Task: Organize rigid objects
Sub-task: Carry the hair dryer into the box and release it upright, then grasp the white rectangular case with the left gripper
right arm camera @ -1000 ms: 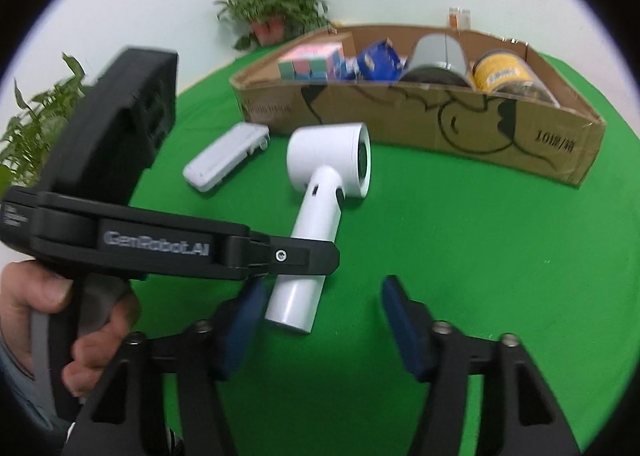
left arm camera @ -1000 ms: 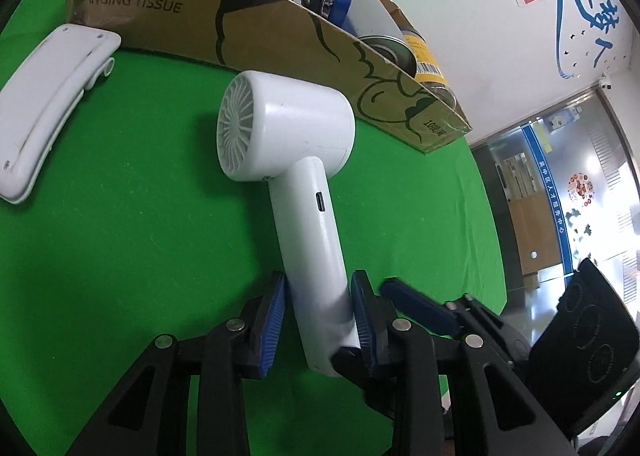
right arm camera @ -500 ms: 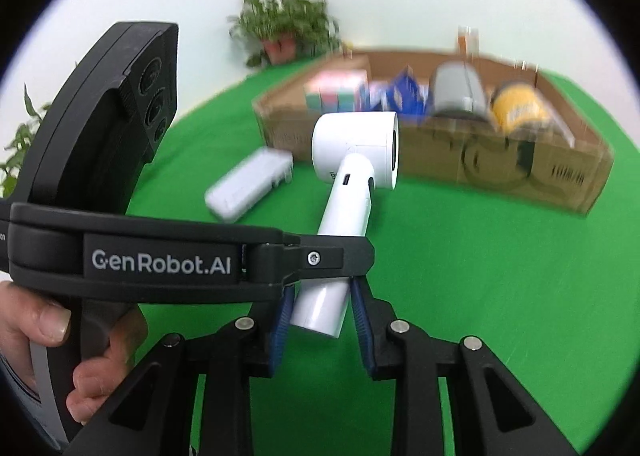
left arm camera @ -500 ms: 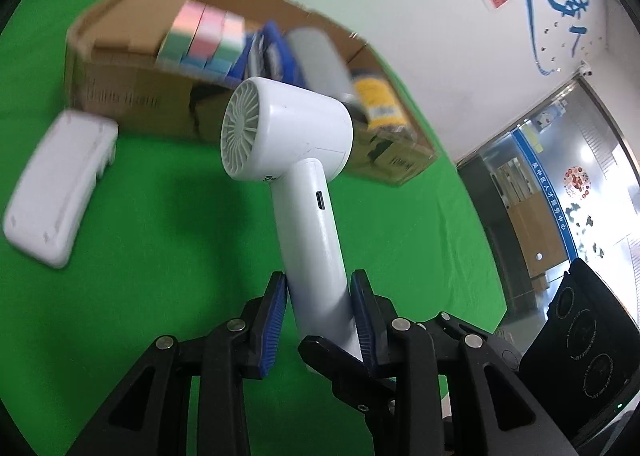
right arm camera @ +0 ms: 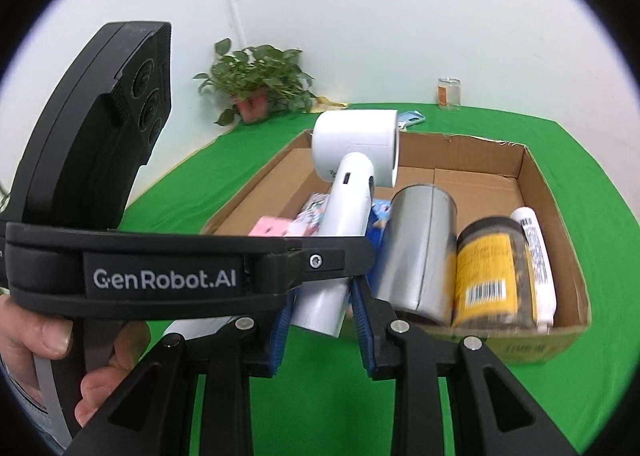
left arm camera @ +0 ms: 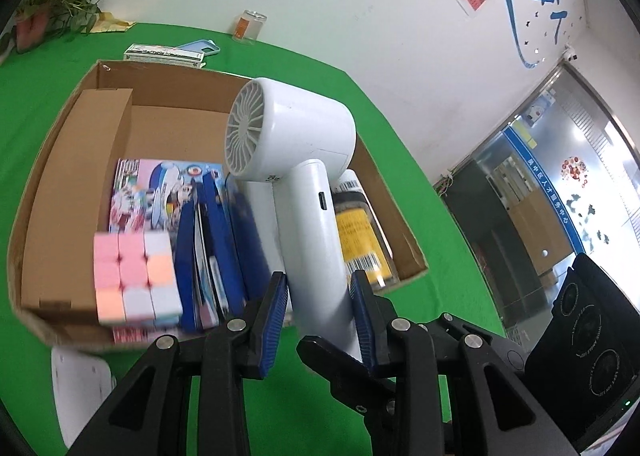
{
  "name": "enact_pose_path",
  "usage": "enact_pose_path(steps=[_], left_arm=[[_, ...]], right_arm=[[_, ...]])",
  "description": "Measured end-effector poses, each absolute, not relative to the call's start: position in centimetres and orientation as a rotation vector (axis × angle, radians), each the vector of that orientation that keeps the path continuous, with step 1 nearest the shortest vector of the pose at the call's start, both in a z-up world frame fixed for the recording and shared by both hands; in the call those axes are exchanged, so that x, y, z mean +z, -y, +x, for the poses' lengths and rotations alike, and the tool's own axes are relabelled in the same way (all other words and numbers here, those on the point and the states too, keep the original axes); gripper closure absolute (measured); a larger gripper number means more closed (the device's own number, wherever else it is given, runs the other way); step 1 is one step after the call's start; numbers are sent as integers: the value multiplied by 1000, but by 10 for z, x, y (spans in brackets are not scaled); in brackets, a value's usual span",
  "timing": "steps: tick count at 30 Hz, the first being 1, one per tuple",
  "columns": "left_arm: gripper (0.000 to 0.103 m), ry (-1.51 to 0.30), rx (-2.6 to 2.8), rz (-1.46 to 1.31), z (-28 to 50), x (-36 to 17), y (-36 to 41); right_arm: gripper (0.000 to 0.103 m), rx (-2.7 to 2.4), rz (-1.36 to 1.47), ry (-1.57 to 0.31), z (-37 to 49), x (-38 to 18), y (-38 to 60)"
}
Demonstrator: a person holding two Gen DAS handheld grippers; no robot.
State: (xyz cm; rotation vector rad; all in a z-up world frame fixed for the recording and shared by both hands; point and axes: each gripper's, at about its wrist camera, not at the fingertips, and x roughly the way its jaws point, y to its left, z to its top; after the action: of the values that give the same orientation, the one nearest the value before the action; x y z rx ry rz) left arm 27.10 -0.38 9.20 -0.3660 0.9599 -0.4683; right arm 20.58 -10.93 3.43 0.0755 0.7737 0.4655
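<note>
Left wrist view: left gripper [left arm camera: 320, 310] nearly closed, blue pads clamped on the lower handle of the white hair dryer [left arm camera: 304, 175]. Dryer held up over the cardboard box [left arm camera: 60, 143]; handle runs up and away, rear grille faces left.

Right wrist view: right gripper [right arm camera: 324, 320] also narrow, pads pinching the same handle's butt end, just below the left gripper's. Dryer [right arm camera: 352, 191] leans away over the box [right arm camera: 560, 330], nozzle pointing right.
</note>
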Motion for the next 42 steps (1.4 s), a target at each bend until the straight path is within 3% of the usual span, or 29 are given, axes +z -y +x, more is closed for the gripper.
enact_pose_path(steps=[7,10,11,13,15,20,28,32,35,36,42], left_arm=[[72,-999,-435,-343,296,73,2],[40,-952,-397,-312,291,76,-7],[26,-929,-376,-310,286,79,-12],[23,-856,-368,-304,271,87,-25],[18,-813,-339,-270,249,91,-40],[3,-763,-180,-238,204,74,-89],[6,-954,-64,-364,177,-14,-156],[33,-1041,-130,-446,183,-44,-163],[35,-1026,-136,-403,184,-45,-154],[45,-1033,-144,-390,185,-46,-150],[64,-1057,-317,-338,176,-46,-89]], right_arm=[[76,423,116,-851,245,15,105],[74,396,141,-851,245,10,106],[70,392,136,-847,240,12,105],[43,400,121,-832,227,14,104],[23,414,115,-788,213,18,105],[19,408,68,-704,182,21,105],[17,529,126,-771,141,-6,95],[17,623,94,-811,121,-17,78],[17,669,84,-832,108,-22,72],[17,679,90,-841,104,-23,72],[17,655,87,-890,90,-30,89]])
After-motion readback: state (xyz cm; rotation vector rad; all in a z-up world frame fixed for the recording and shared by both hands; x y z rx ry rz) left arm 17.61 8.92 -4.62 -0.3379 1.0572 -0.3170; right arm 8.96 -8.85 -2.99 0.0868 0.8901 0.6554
